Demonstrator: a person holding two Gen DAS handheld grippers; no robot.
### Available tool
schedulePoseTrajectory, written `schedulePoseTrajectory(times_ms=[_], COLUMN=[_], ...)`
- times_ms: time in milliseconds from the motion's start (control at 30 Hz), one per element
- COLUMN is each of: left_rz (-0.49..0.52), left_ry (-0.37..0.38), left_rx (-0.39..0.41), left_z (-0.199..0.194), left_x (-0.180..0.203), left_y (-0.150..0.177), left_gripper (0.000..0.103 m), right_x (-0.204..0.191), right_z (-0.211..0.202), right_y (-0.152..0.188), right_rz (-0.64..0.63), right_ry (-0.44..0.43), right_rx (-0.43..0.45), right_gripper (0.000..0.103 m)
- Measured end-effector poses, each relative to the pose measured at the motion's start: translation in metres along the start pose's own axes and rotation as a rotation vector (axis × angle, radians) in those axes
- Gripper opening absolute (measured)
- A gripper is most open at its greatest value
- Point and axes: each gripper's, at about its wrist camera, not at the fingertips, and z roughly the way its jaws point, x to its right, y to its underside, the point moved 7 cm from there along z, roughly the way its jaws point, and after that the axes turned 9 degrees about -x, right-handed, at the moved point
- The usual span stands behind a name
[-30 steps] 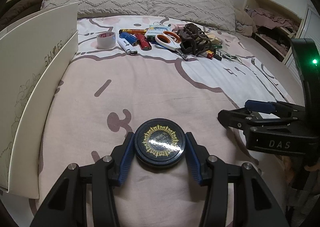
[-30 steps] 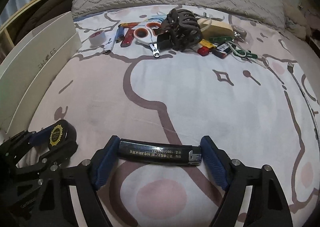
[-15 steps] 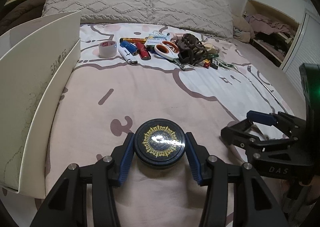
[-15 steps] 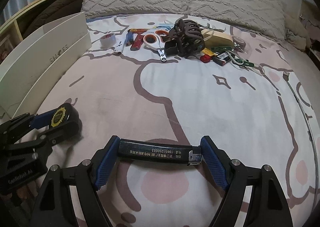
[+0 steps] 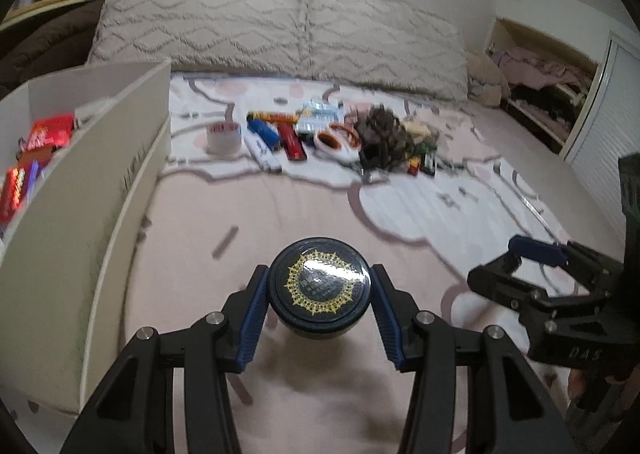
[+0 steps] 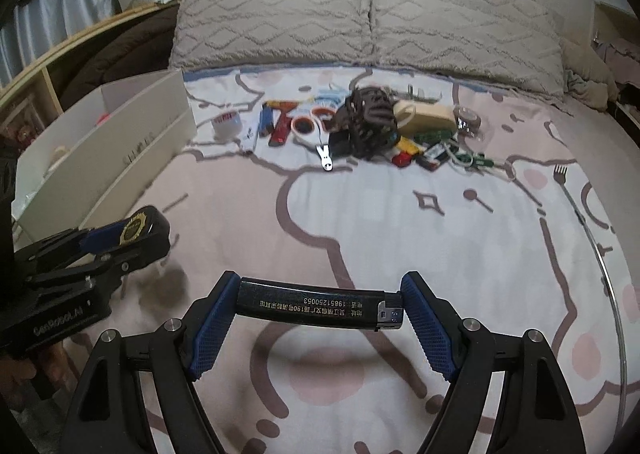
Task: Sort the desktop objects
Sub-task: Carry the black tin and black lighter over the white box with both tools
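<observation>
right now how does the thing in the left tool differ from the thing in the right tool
The left tool grips a round dark tin with a gold-patterned lid; the right tool grips a long, slim black lighter bearing printed text. The tin is clamped across its width with its lid facing up, while the lighter is clamped end to end, lying sideways. The tin needs a narrower opening than the lighter. Both are dark and held above the bedsheet.

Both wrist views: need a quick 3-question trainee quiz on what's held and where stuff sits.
1. True or false: the left gripper is shut on a round tin.
2. The right gripper holds the lighter: A) by its two ends, B) across its middle, C) not at all.
3. Fill in: the white box lies on the ___ side of the bed in both views.

Key: 1 true; 2 A; 3 left.
</observation>
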Motion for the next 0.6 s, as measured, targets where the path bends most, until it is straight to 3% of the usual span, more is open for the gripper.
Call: schedulePoseTrajectory(times_ms=[600], left_rz=[0.018], left_ry=[-0.080], left_rx=[0.172], left_z=[-0.051], left_x=[-0.002], left_y=[-0.084], left_gripper=[0.049], right_x=[-0.004], right_z=[-0.056], right_y=[-0.071], right_rz=[-0.023], right_ry=[-0.001], right_rx=[0.159], right_gripper=[0.082])
